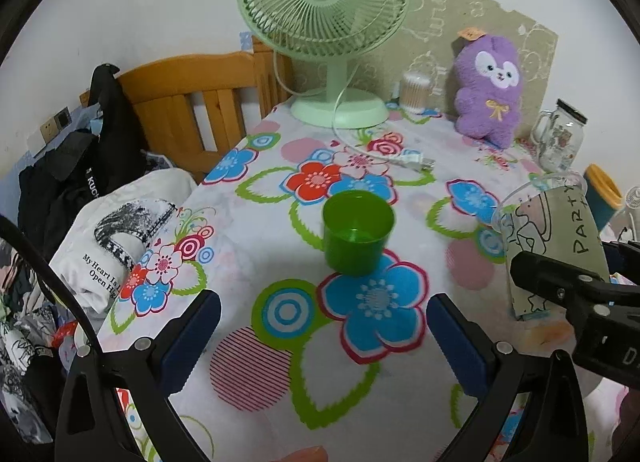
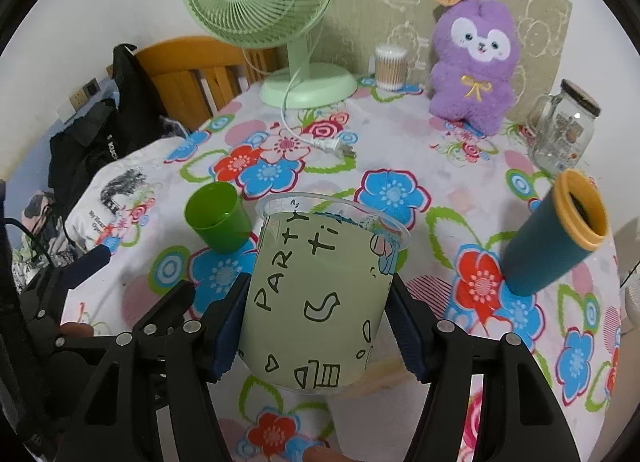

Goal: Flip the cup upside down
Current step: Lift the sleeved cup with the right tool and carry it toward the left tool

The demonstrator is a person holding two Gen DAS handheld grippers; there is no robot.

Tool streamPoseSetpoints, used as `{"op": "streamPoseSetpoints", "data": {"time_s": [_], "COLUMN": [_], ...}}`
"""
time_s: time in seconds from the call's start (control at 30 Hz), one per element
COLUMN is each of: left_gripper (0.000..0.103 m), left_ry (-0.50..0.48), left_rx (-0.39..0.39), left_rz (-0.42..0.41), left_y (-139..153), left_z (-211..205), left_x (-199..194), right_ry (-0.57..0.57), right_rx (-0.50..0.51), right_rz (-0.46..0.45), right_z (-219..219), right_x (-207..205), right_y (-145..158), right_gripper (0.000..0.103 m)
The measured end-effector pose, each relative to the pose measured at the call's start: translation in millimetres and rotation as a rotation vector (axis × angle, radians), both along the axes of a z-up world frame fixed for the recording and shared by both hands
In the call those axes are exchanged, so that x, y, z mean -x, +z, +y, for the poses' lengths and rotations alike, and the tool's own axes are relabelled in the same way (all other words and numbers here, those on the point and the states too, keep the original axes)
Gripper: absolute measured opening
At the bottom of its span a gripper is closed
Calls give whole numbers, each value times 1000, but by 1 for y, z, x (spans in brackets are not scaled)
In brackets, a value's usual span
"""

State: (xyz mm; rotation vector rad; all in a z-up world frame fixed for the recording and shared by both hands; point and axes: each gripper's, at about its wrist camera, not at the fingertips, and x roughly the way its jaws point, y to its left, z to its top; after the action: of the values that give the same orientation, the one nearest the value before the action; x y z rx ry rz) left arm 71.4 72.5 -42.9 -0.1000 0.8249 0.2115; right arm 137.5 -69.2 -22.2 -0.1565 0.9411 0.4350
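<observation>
A clear plastic cup with a pale green "PARTY" sleeve (image 2: pixel 320 294) stands upright, mouth up, between the blue pads of my right gripper (image 2: pixel 318 326), which is shut on it. It also shows in the left wrist view (image 1: pixel 556 246), with the right gripper's black finger across it. A small green cup (image 1: pixel 358 232) stands upright on the flowered tablecloth (image 1: pixel 280 342), ahead of my left gripper (image 1: pixel 324 326), which is open and empty. The green cup also shows in the right wrist view (image 2: pixel 218 216), left of the held cup.
A teal tumbler with a yellow rim (image 2: pixel 556 230) stands to the right. At the back are a green fan (image 2: pixel 280 22) with its loose plug (image 2: pixel 332 148), a cotton swab jar (image 2: pixel 390 66), a purple plush (image 2: pixel 474 62) and a glass mug (image 2: pixel 564 130). Clothes (image 1: pixel 120 238) lie at the left edge.
</observation>
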Motion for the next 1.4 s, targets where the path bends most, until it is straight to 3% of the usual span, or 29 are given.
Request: {"op": "streamPoseSetpoints", "data": {"time_s": [0.47,0.8,1.13,1.4], "left_gripper": [103,103,103,103], "left_ry": [-57,-79,-119,-157], "left_rx": [1,16,45,58], "left_rz": [-38,-42,-21,20], "left_y": [22,27,16,-2], "left_z": [-40,-55,-75,-95], "left_x": [32,50,72,92], "right_ry": [-20,3,-11,-83], "right_rx": [-37,-53,83,109], "right_rz": [-134,-138,-120,-34], "right_z": [-47,-72,-92,-125], "right_x": [53,91,139,159], "right_y": [44,58,31,-2], "right_gripper": [68,68,68,68]}}
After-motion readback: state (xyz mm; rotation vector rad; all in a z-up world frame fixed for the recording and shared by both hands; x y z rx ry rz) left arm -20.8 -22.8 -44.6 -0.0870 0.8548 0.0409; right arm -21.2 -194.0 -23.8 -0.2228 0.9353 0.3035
